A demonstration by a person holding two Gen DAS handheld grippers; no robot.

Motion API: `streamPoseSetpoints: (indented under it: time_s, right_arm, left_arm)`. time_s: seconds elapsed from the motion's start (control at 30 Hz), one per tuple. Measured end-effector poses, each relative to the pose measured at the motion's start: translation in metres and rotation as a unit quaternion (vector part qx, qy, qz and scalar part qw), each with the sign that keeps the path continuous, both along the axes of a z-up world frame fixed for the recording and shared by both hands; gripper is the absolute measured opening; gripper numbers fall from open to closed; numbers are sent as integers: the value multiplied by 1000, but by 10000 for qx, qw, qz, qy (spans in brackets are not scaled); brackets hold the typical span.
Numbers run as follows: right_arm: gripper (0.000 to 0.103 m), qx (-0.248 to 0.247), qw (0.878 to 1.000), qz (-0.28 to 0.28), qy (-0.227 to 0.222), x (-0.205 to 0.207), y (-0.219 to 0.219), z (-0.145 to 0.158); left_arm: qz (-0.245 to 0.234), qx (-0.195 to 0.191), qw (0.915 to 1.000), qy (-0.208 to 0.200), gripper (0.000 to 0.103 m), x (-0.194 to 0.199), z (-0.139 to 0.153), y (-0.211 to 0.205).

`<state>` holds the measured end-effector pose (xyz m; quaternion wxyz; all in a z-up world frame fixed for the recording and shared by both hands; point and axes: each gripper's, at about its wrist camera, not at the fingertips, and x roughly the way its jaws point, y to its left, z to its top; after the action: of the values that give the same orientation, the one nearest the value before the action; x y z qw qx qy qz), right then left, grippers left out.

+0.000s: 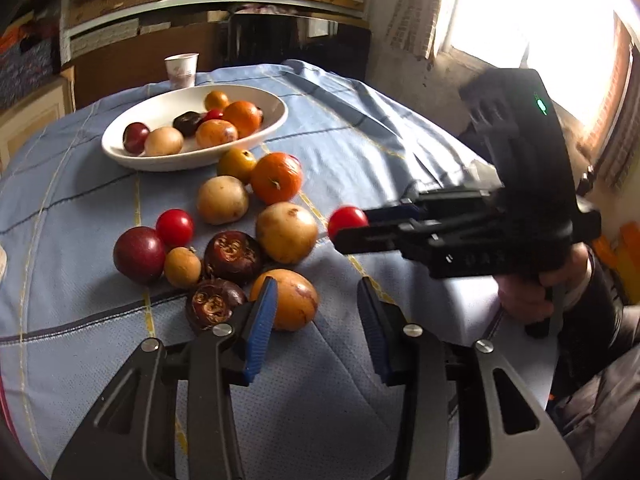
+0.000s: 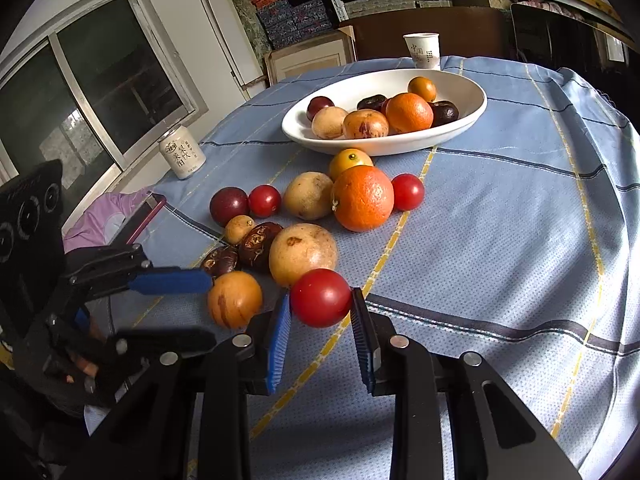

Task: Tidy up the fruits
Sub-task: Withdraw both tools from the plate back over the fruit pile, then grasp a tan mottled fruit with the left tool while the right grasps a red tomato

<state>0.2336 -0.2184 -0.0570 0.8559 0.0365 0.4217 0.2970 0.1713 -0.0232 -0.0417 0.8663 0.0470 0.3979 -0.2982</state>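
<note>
A white oval bowl (image 1: 120,152) (image 2: 476,114) at the back of the table holds several fruits. More fruits lie loose in front of it: an orange (image 1: 277,178) (image 2: 363,198), pale round fruits (image 1: 286,232) (image 2: 303,254), dark purple ones and small red ones. My right gripper (image 2: 321,306) (image 1: 340,226) is shut on a red tomato (image 2: 321,298) (image 1: 347,219), held just above the cloth. My left gripper (image 1: 316,308) (image 2: 208,304) is open and empty, beside a yellow-brown fruit (image 1: 290,300) (image 2: 234,299).
A paper cup (image 1: 182,70) (image 2: 423,50) stands behind the bowl. A drink can (image 2: 182,153) and a phone on purple cloth (image 2: 138,218) lie at the table's left edge. The blue checked tablecloth (image 2: 500,240) covers the table. Shelves and a window lie beyond.
</note>
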Motion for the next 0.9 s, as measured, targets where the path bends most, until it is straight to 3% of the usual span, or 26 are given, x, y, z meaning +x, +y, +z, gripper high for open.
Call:
streamPoseSetpoints:
  time_s: [0.33,0.67,0.9]
  right_arm:
    - [30,31,10000,82,17,-4,2,0]
    - [30,79,9999,61,27,-4,0,1]
    - [30,125,9999,14,36,-5,-3,1]
  left_arm:
    - [197,-39,9997,148,40,9,-2,3]
    - [162,792,9967,61,44,18,-10,-15]
    - [-3,1435,9896,-115,44,17,-18,-32]
